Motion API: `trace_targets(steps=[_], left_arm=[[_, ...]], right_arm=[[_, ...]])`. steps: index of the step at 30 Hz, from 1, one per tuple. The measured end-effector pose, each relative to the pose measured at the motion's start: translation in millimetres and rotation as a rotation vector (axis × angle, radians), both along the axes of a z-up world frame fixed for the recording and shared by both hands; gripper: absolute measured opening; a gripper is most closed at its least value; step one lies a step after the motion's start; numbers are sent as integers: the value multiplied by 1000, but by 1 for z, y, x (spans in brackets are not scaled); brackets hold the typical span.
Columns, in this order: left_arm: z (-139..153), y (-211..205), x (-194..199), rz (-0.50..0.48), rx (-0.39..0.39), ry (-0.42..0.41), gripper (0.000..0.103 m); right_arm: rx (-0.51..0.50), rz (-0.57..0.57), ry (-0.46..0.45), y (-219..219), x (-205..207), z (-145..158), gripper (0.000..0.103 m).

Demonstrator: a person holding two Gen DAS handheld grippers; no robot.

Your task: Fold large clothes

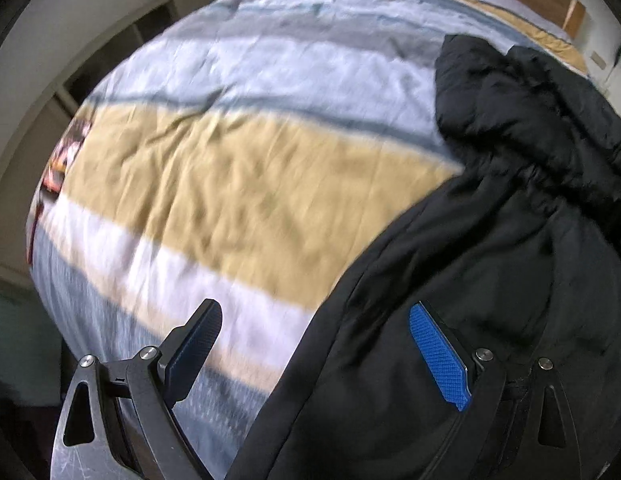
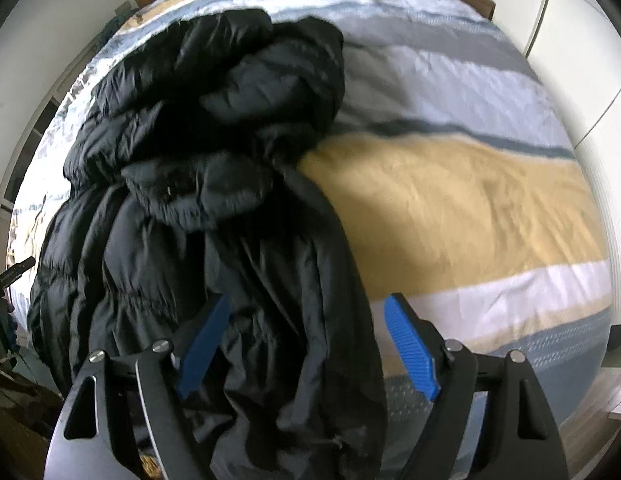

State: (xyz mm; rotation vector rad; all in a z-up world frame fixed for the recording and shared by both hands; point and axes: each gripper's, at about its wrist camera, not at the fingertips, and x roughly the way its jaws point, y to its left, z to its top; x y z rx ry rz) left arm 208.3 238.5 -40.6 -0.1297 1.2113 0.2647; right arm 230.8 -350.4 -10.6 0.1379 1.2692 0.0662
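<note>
The black padded jacket (image 2: 214,184) is lying bunched on the striped bed cover (image 2: 450,184), its crumpled upper part heaped ahead of both tools and its lower fabric spreading under and between their fingers. Both the left tool (image 1: 322,356) and the right tool (image 2: 306,348) are hovering low over the near hem with fingers spread apart, gripping nothing. The likely risk is that slippery, thick padding is bulging past the pads, so a closing tool is pinching one layer or the cover beneath, leaving the heap twisted instead of flat.
</note>
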Motion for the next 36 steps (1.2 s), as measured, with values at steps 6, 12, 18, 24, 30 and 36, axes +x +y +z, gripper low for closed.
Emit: trace_targets(steps=[6, 12, 18, 24, 30, 36], left_arm=[[-24, 4, -25, 20, -84, 69, 94], [-42, 5, -27, 13, -151, 91, 94], [-54, 1, -33, -25, -179, 76, 94], [-66, 16, -50, -5, -318, 47, 94], [-70, 16, -74, -28, -366, 65, 94], [-71, 13, -104, -59, -412, 99, 94]], right_arm=[[20, -3, 76, 0, -19, -25, 79], [25, -42, 141, -10, -36, -48, 79], [44, -71, 199, -19, -53, -68, 79], [100, -82, 229, -21, -64, -83, 79], [169, -76, 263, -20, -71, -99, 79], [230, -86, 281, -19, -85, -103, 79]])
